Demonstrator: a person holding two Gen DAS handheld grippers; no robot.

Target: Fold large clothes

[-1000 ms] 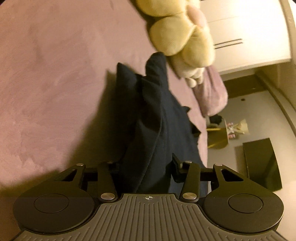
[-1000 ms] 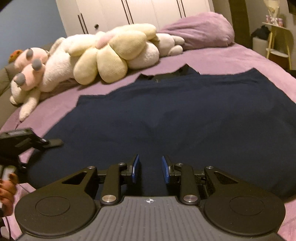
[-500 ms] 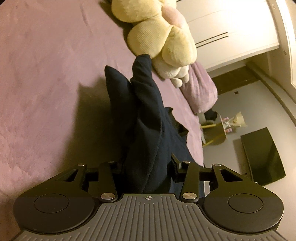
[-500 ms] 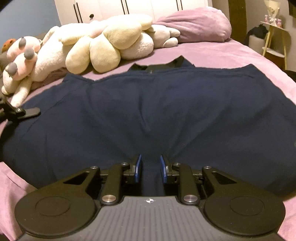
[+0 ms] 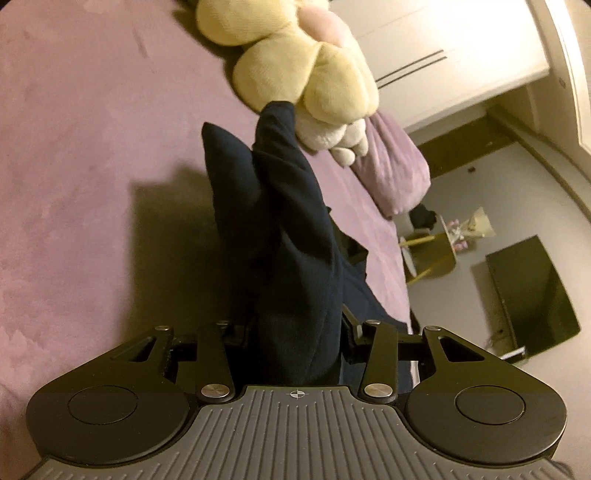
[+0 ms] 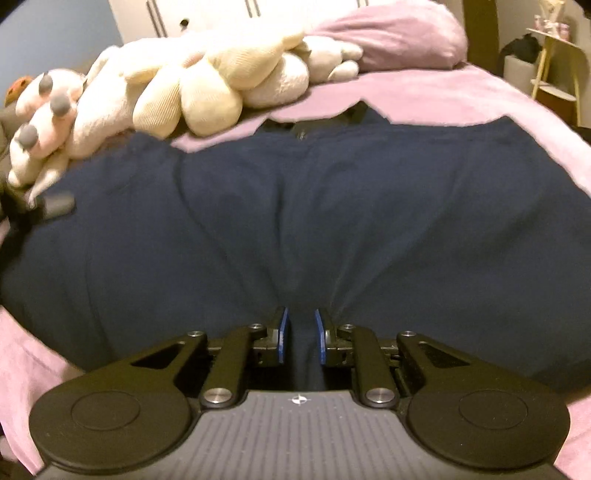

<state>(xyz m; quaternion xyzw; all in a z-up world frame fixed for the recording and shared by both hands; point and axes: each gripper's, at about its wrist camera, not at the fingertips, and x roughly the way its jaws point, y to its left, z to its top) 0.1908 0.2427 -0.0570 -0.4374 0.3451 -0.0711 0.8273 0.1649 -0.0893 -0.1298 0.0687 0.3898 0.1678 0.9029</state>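
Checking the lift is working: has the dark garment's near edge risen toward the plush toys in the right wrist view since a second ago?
Yes. The dark garment now reaches up over the plush toys at left.

A purple bed cover [image 5: 74, 155] carries a heap of cream and pink plush toys [image 6: 207, 85] along its far edge beside a purple pillow [image 6: 399, 33], while off the bed stand white wardrobe doors [image 5: 443, 48], a small yellow side table [image 5: 432, 254] and a black panel [image 5: 532, 299].

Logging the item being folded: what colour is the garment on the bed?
Dark navy blue, plain; the garment shows best in the right wrist view.
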